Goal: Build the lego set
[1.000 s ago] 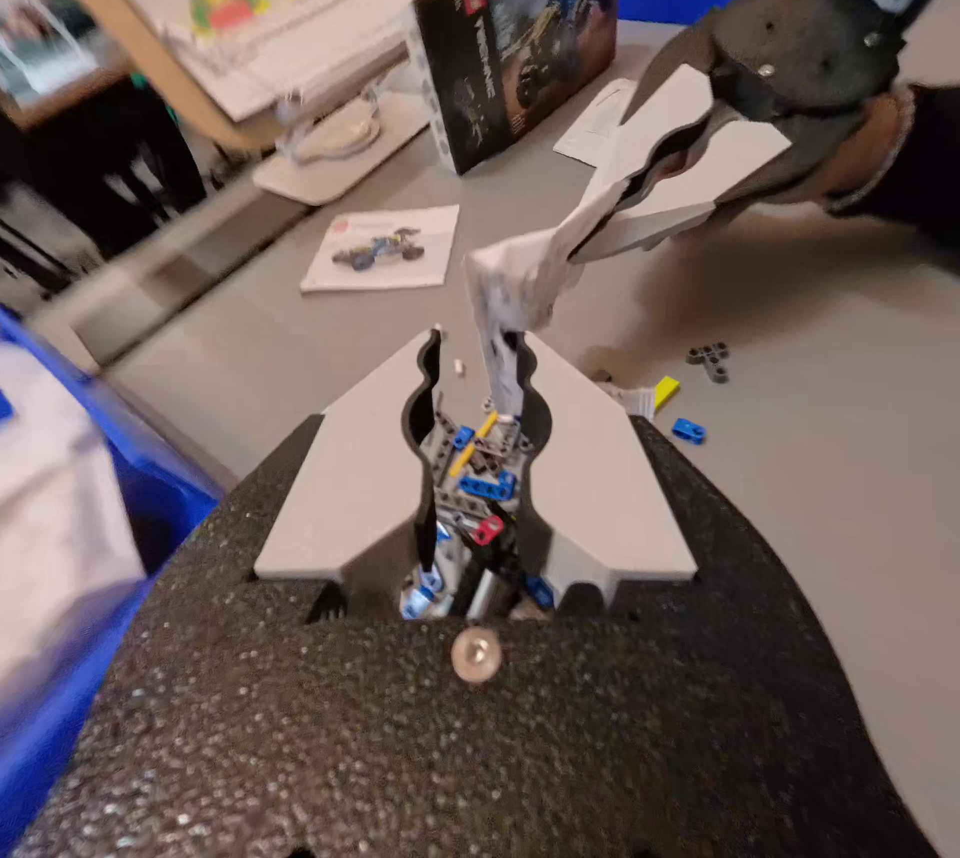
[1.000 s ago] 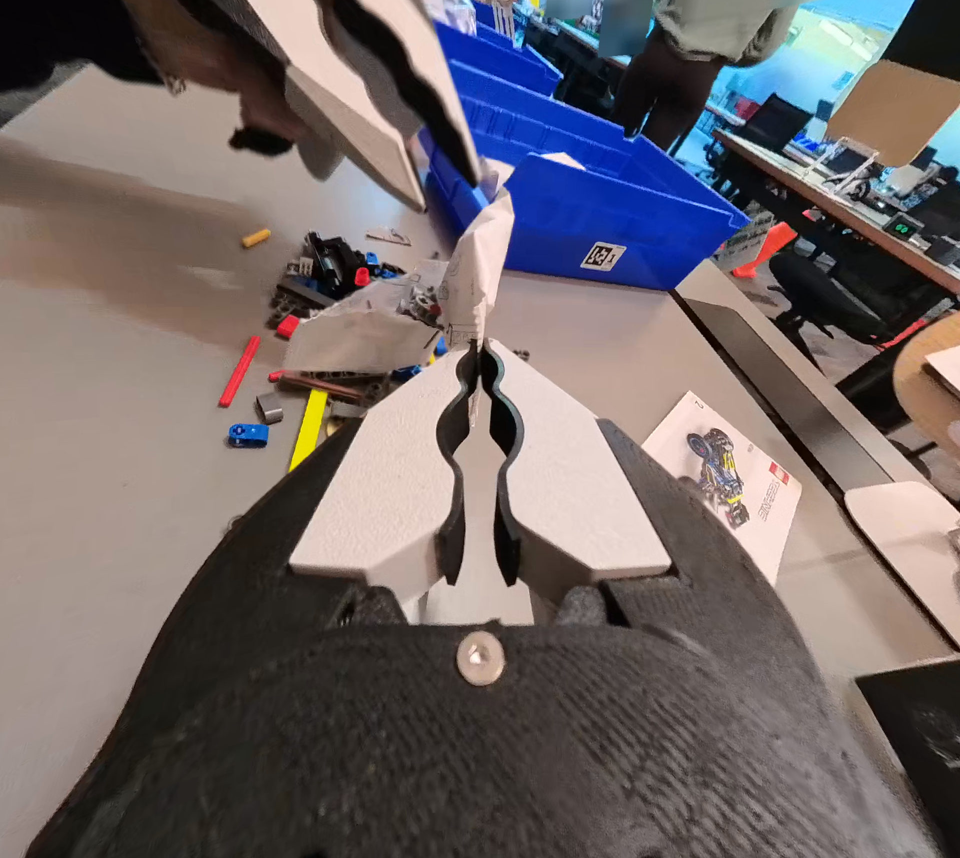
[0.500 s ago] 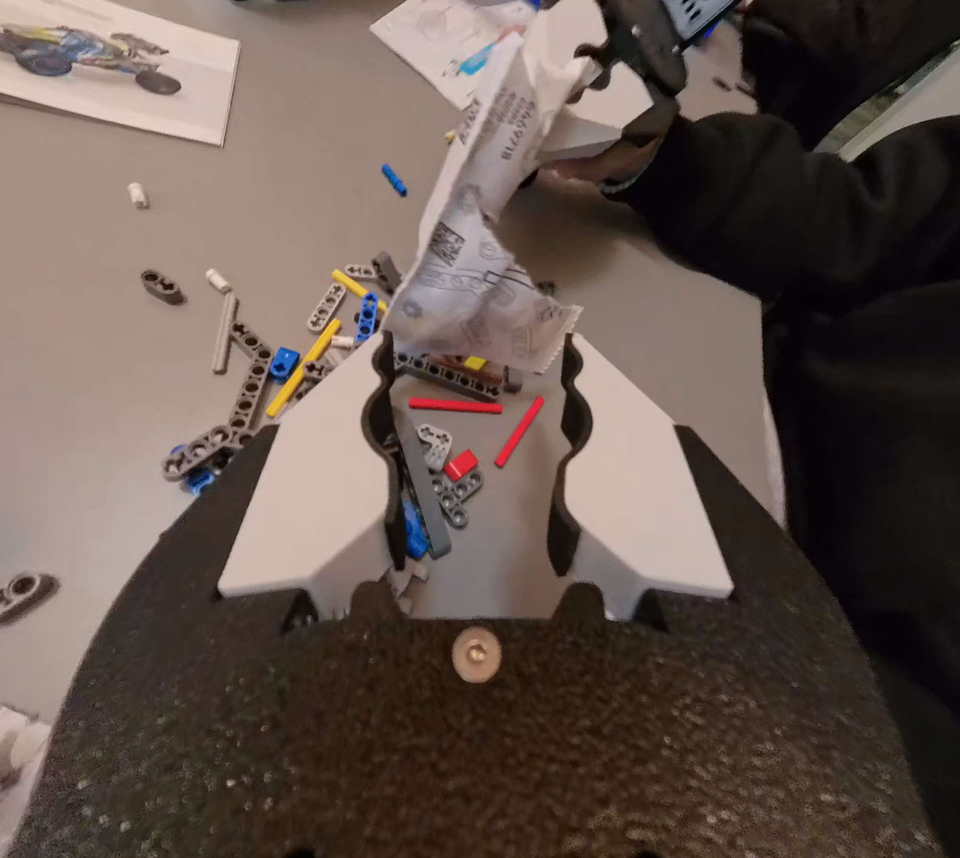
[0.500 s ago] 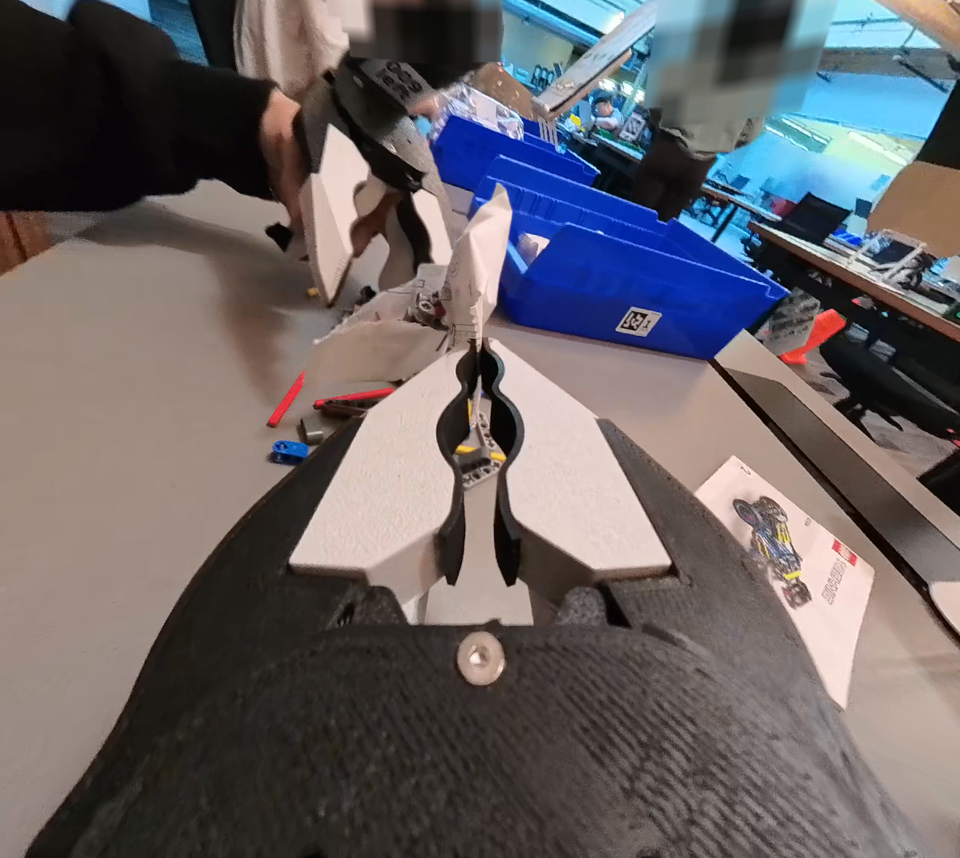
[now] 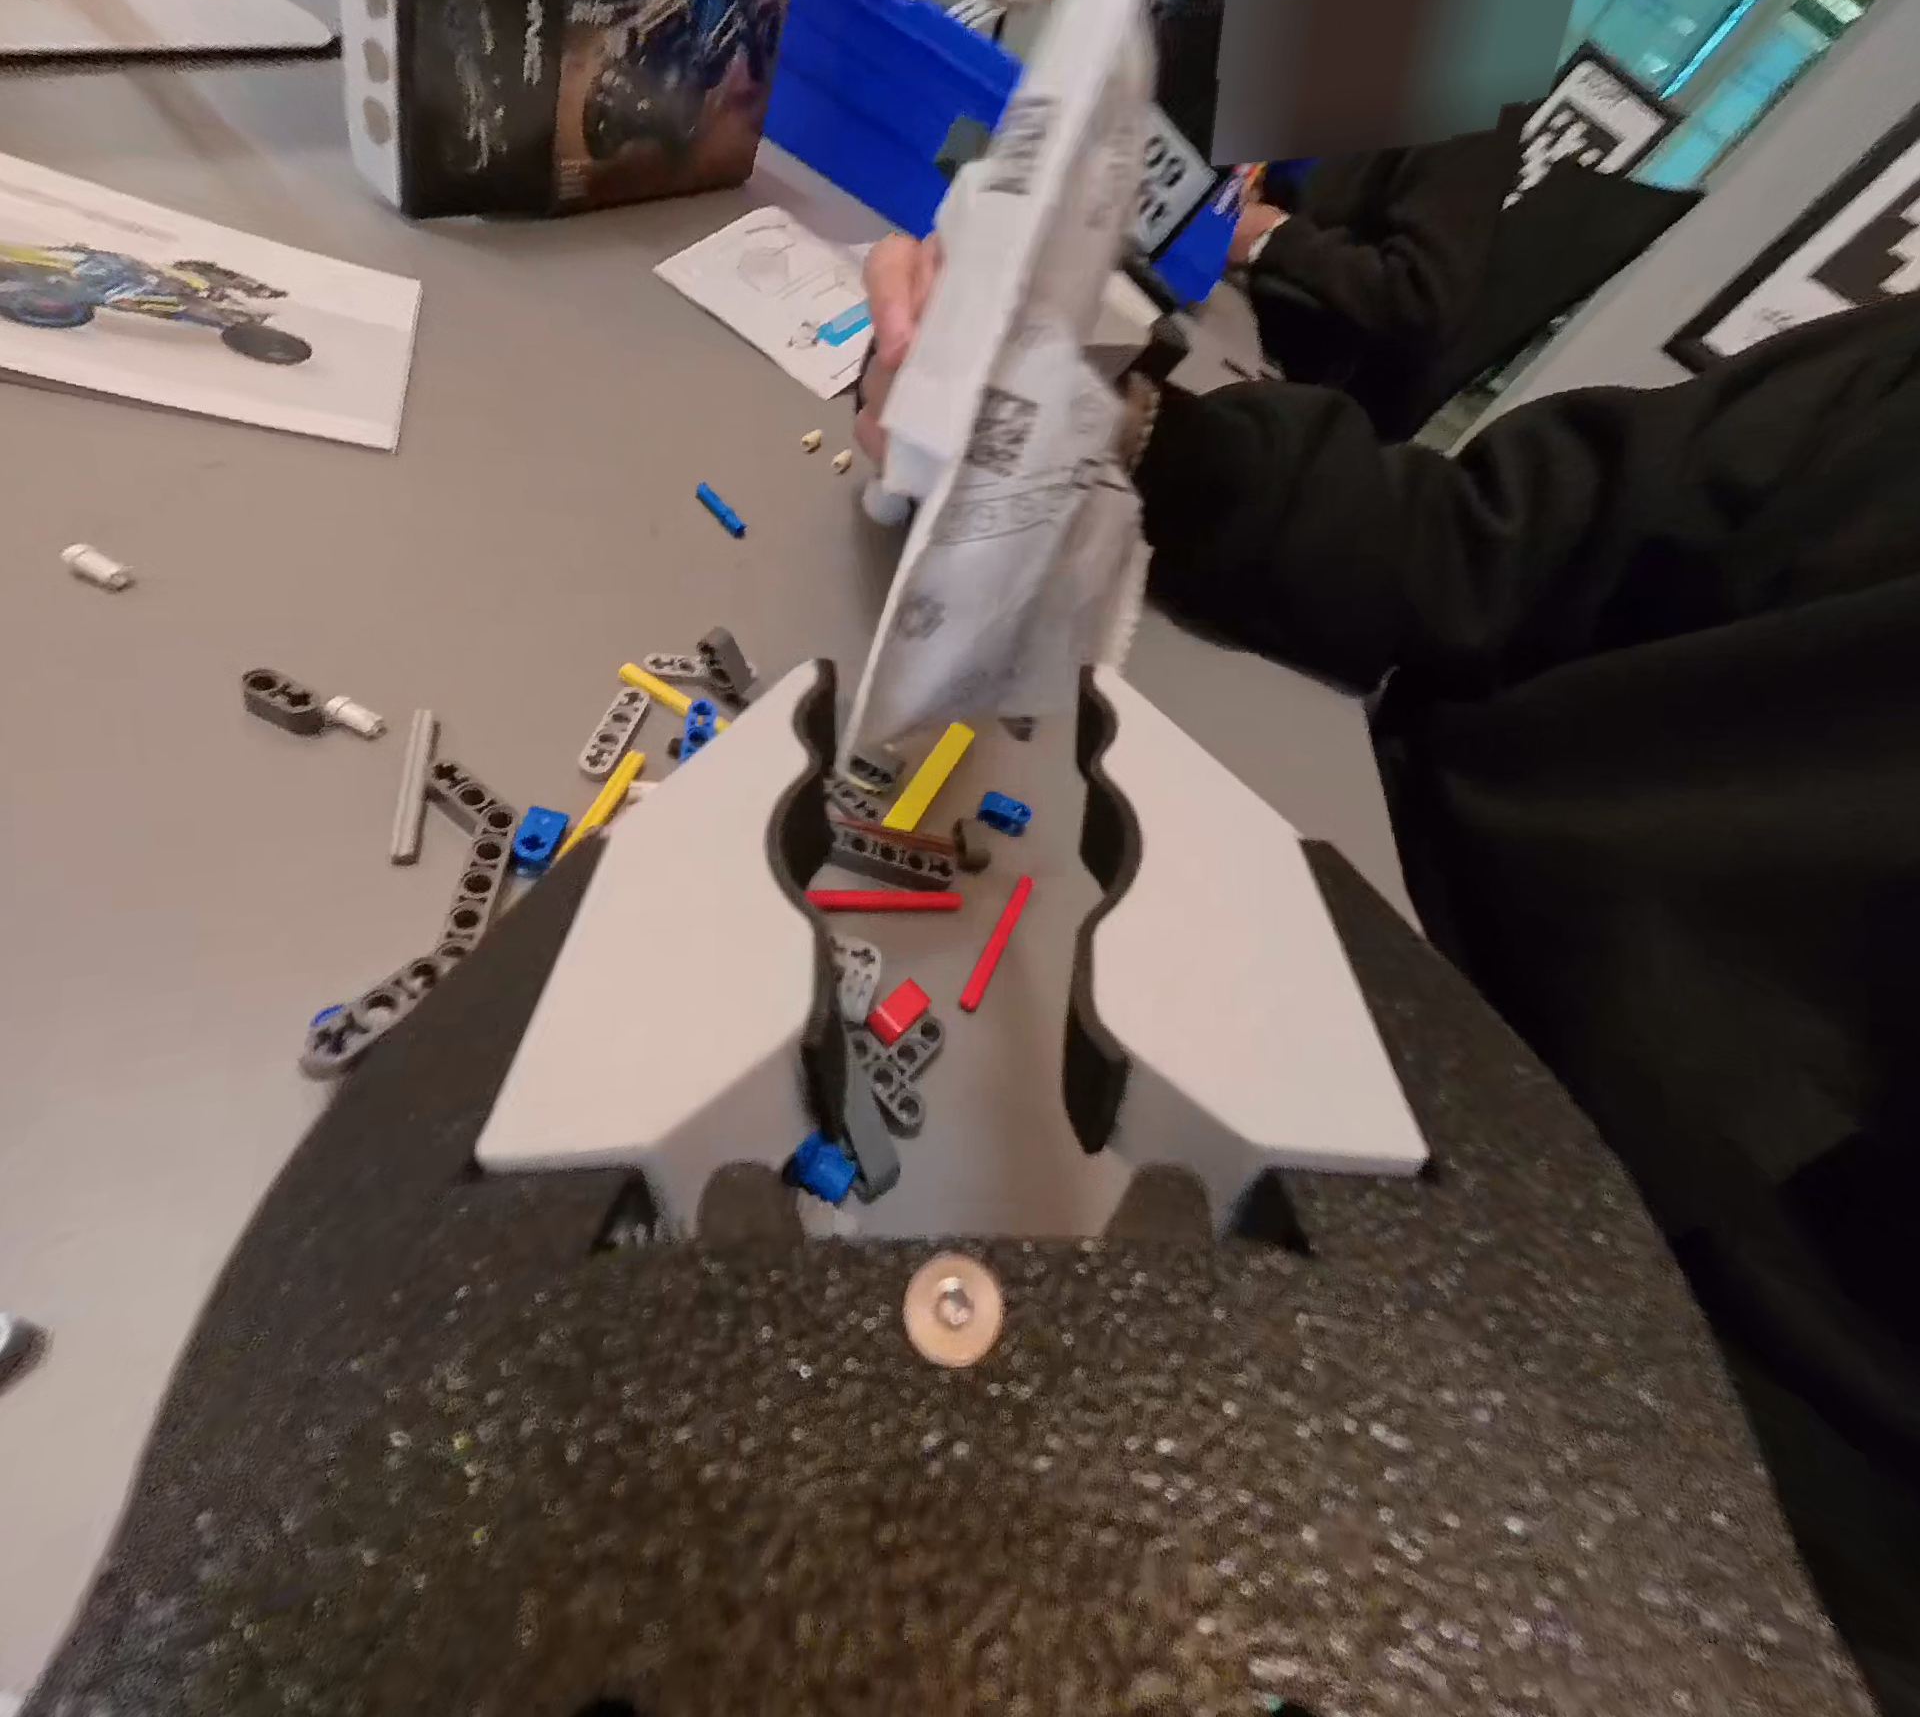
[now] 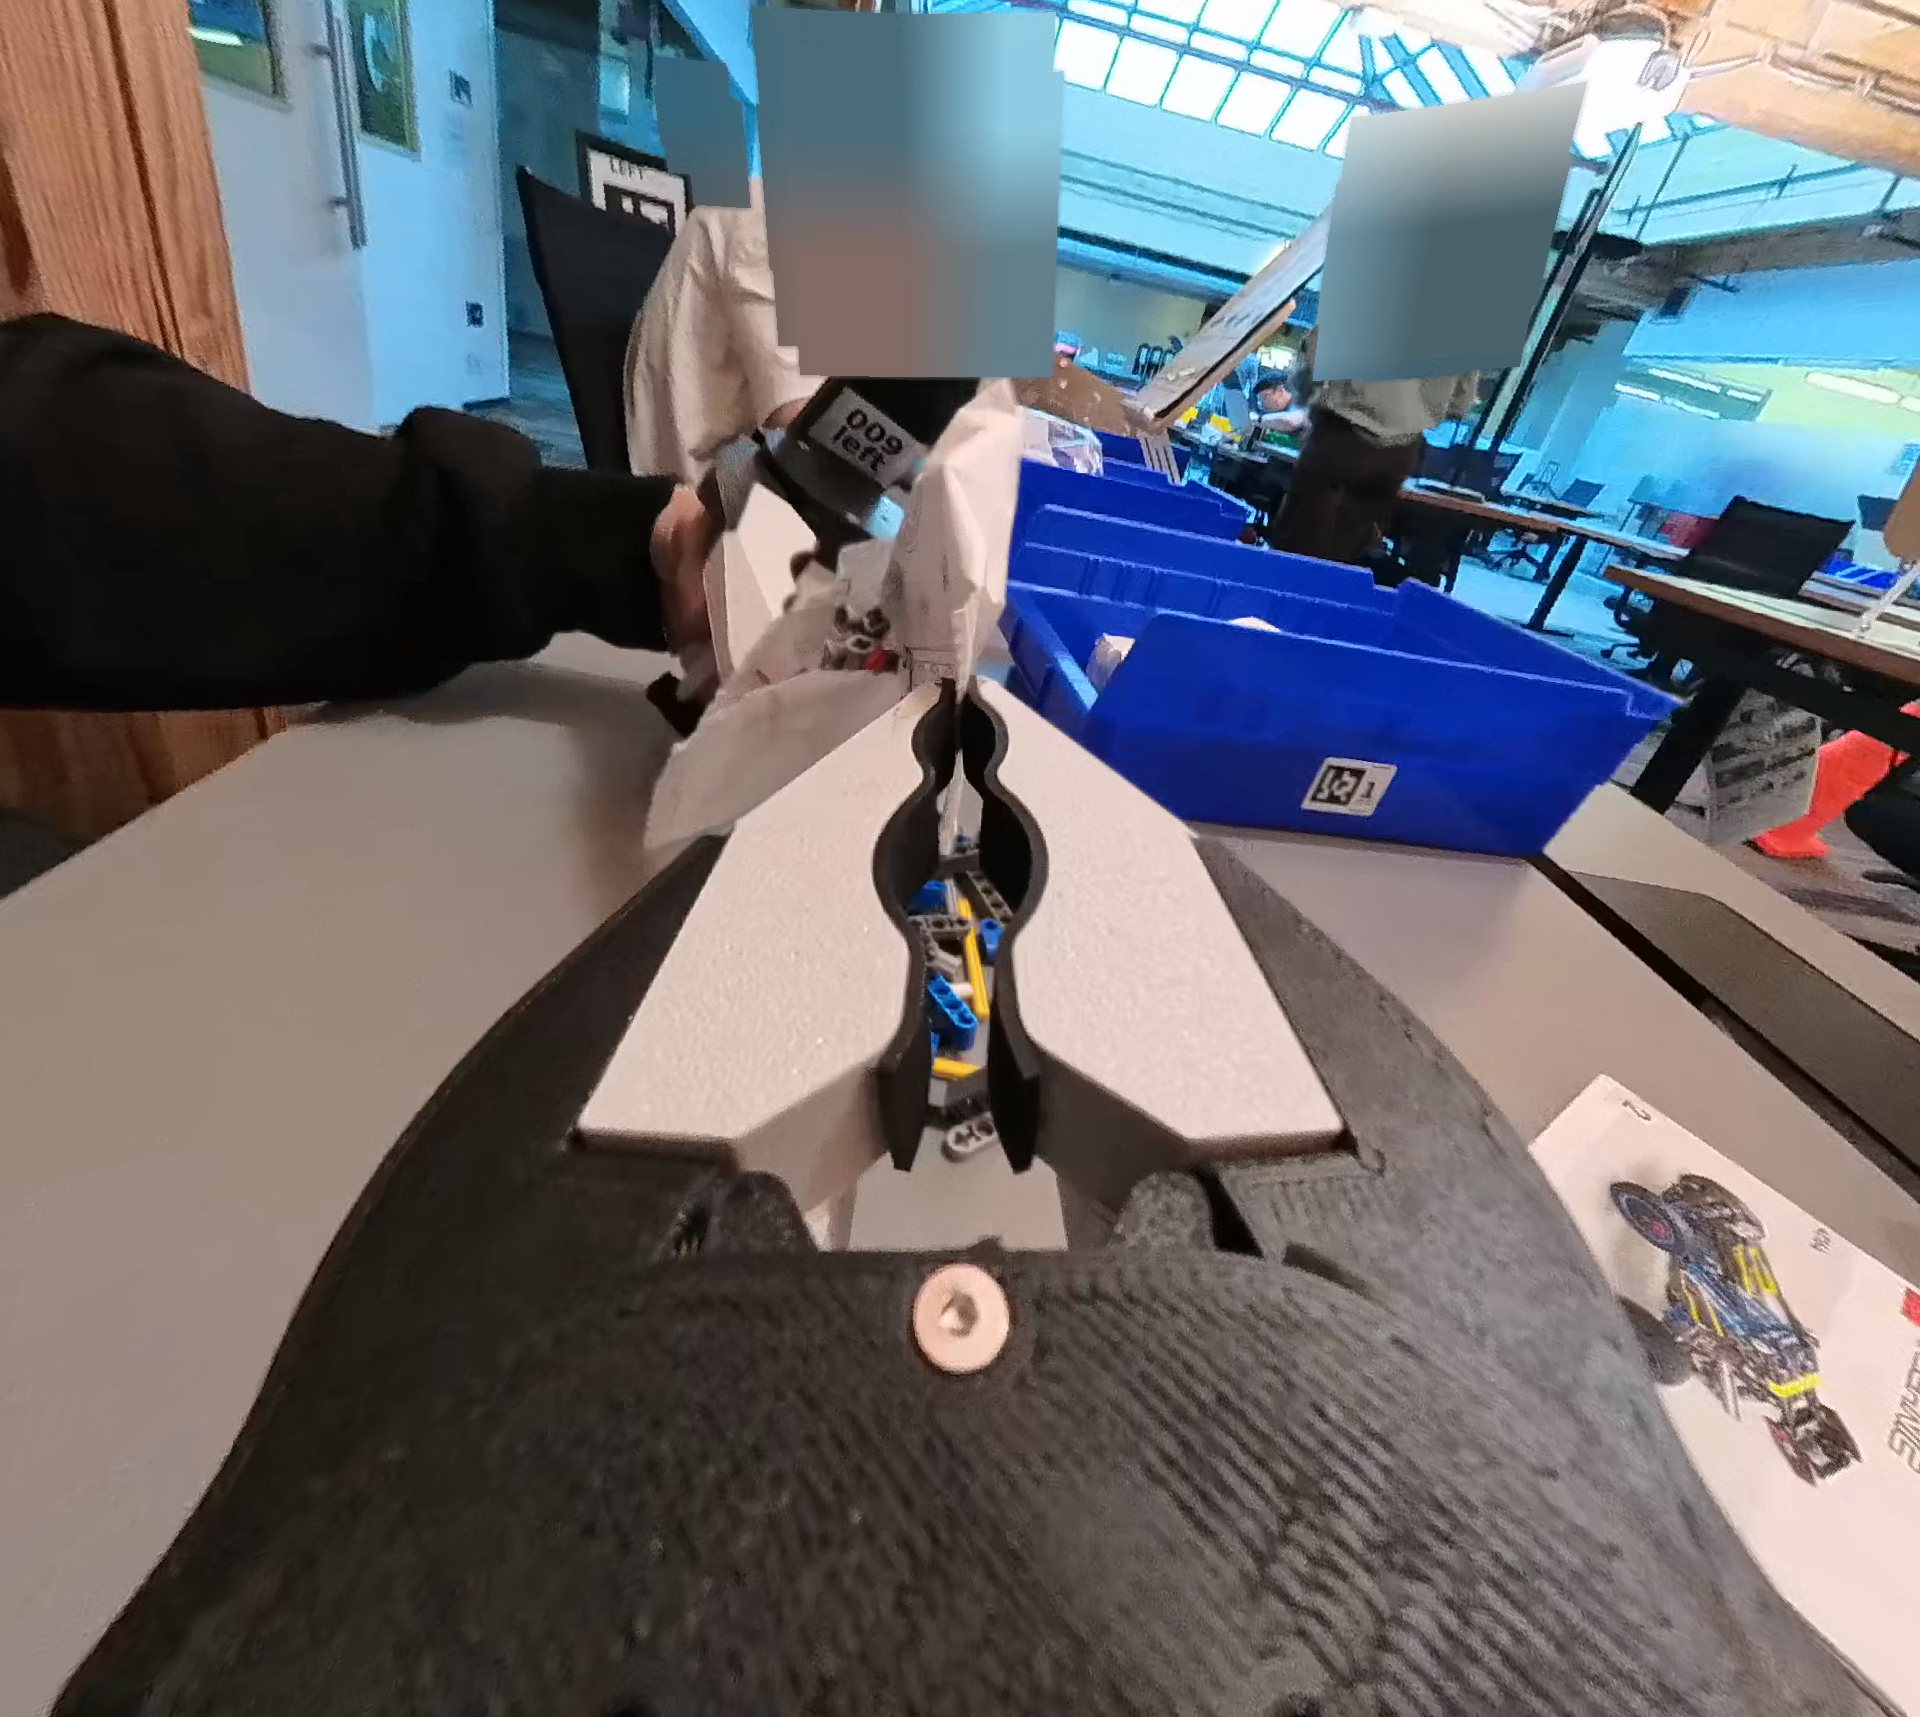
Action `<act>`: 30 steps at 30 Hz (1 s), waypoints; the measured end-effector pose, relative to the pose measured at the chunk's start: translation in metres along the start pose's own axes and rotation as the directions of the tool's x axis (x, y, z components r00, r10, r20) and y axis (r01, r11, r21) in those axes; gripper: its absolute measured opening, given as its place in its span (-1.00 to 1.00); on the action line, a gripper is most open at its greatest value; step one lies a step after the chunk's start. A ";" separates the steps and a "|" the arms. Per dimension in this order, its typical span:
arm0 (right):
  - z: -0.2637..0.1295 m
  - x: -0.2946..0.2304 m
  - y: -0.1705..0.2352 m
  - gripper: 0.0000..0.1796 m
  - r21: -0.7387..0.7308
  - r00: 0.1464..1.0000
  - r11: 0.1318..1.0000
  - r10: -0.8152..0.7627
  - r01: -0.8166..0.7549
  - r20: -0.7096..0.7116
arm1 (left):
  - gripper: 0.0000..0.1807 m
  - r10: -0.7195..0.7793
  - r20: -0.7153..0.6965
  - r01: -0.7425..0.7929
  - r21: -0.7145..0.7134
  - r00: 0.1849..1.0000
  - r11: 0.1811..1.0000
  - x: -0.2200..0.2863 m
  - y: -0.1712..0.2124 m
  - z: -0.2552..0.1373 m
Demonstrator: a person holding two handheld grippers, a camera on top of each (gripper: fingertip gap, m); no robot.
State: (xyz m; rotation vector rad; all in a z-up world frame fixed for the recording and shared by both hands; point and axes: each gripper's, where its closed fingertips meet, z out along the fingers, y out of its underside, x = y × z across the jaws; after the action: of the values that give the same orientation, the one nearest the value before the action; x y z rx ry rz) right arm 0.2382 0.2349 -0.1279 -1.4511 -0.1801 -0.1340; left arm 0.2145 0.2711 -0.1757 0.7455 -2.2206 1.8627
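White crinkled paper, the printed parts bag (image 5: 1013, 420), is held up above the grey table (image 5: 520, 524) by one edge, pinched between the closed jaws of the right gripper (image 6: 954, 699), so that its open end hangs downward and whatever remains inside can drop out. In the right wrist view a few small pieces can be seen in the bag's folds, so the emptying is judged not quite finished. The left gripper (image 5: 954, 701) is kept with its jaws spread wide and nothing between them, low over the table just below the hanging bag; it appears to be placed there to leave the bag free and to be ready for sorting or picking. The lego pieces (image 5: 894, 898) lie scattered on the table beneath the bag, with grey beams, red and yellow axles and blue connectors spread loosely, some showing between the left fingers and others to their left. The instruction booklet (image 5: 197, 306) is laid flat at the far left and the set box (image 5: 551, 5) is stood upright behind it, both well apart from the pile, presumably to be consulted. A blue bin (image 6: 1330, 701) is set at the table's far side.
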 end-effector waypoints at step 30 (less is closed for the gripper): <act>0.012 0.003 0.068 -1.00 -0.399 0.920 0.832 -0.311 0.386 0.240 | -0.93 0.129 0.322 0.216 -0.833 0.938 0.509 -0.039 0.031 -0.049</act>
State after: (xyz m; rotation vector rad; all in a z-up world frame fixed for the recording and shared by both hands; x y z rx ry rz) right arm 0.2540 0.2547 -0.1920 -1.8731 -0.5869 -0.3743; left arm 0.2238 0.3323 -0.2087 0.9066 -2.8330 0.3504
